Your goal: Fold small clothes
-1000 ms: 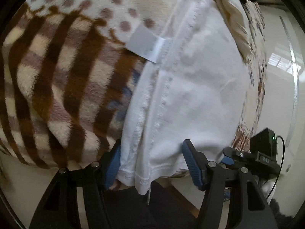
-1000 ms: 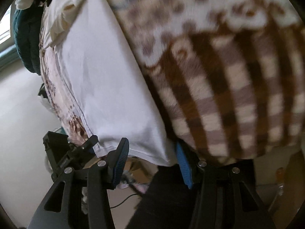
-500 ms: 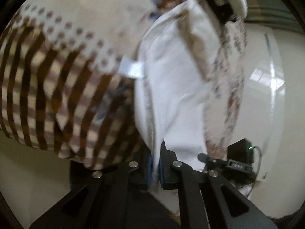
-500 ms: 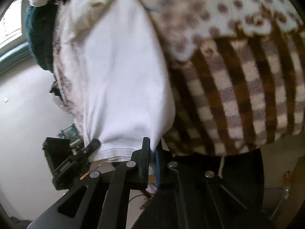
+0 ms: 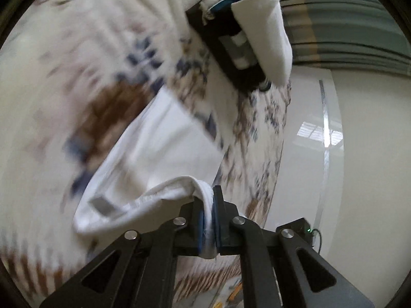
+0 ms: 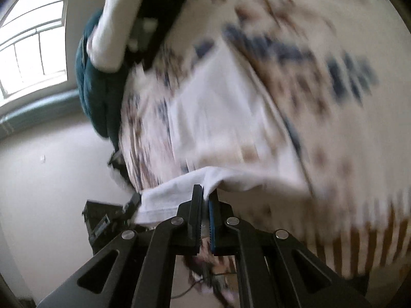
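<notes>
A small white garment (image 5: 159,154) lies on a patterned blanket (image 5: 64,64), its near hem lifted and curled over. My left gripper (image 5: 208,213) is shut on one corner of that hem; a grey label (image 5: 102,204) shows on the raised edge. In the right wrist view the same white garment (image 6: 218,118) spreads over the blanket (image 6: 334,51), and my right gripper (image 6: 205,205) is shut on the other hem corner. The other gripper (image 5: 231,43) shows at the top of the left wrist view with white cloth hanging from it. Both views are blurred by motion.
A dark teal cushion or cloth (image 6: 95,87) sits at the bed's far edge. A black device with a green light (image 5: 303,231) and cable stands on the pale floor (image 5: 359,179) beside the bed. A window (image 6: 30,51) and green curtain (image 5: 346,41) lie beyond.
Both grippers closed on the garment's near hem corners, then rose and swept forward over the blanket, lifting and folding the hem over the rest of the garment.
</notes>
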The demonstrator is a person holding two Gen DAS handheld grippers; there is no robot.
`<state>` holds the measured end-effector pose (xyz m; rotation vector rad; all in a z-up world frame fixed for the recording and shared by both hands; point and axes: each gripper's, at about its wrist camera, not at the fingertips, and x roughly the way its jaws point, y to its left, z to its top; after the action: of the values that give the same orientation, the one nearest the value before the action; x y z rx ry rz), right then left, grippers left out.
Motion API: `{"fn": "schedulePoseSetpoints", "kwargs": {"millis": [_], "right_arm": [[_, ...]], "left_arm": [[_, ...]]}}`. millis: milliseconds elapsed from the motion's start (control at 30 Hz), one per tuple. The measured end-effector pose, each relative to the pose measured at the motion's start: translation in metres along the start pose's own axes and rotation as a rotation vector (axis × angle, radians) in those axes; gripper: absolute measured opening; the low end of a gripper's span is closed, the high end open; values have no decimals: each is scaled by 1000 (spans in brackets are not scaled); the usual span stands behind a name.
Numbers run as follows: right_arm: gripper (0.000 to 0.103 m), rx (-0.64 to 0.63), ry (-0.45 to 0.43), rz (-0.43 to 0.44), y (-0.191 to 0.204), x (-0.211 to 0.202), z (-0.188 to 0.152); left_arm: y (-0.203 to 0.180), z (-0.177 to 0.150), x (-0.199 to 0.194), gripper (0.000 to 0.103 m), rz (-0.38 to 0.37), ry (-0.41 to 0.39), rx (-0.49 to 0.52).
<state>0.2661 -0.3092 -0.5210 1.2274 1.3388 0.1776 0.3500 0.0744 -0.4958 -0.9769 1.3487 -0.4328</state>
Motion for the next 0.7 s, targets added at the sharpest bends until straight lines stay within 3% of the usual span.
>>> {"fn": "schedulePoseSetpoints", "kwargs": {"millis": [100,167,200,267,367,533,633,700], "right_arm": [[5,55,-81,-33,5,13,55],[9,115,-93,-23,4,25,87],[11,130,-100,16,5,32,103],[41,125,-121,28,11,38,119],[54,56,-140,-24,25,37,124],[54,-95,-95,-249,21,45,112],[54,-111,-62,-312,0,58,113],[54,-99,-68,-324,-6,69,124]], "left_arm": [[-4,54,30,12,64,-16,12],[-3,73,34,37,77,-26,12],[-2,83,34,40,65,-38,7],[0,94,30,51,54,-53,7],[2,99,21,52,96,-68,53],[7,91,43,52,272,9,230],[24,95,75,52,318,78,224],[34,101,92,50,308,99,200]]}}
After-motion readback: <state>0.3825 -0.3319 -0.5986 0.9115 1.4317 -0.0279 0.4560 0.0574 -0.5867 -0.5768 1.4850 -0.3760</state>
